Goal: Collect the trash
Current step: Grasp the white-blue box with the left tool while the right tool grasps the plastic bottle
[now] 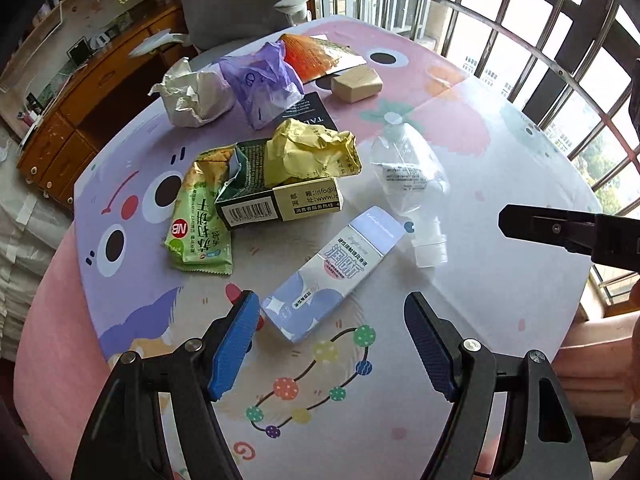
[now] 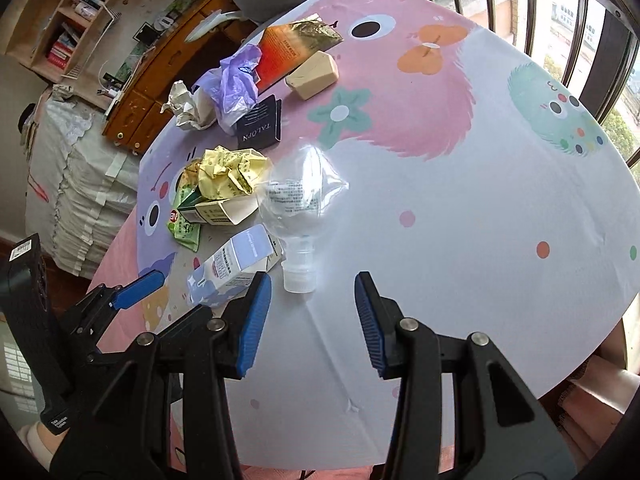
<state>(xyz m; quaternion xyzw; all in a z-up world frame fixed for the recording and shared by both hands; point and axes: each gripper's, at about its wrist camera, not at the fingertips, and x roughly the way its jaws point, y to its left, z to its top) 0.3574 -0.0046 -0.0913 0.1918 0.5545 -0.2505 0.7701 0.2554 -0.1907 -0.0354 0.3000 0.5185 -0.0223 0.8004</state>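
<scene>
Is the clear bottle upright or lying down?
Lying down. The bottle rests on its side on the table, crushed flat, its white cap pointing toward the right gripper. It looks empty.

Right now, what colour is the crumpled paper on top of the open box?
Pale yellow crumpled paper; the left wrist view shows it best.

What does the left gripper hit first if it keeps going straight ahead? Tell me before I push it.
Most likely the pale blue carton. It lies just beyond the open left gripper, closer to the left jaw, with nothing between them. The crushed clear bottle sits further on and to the right. Depth is hard to judge in this fisheye view.
</scene>
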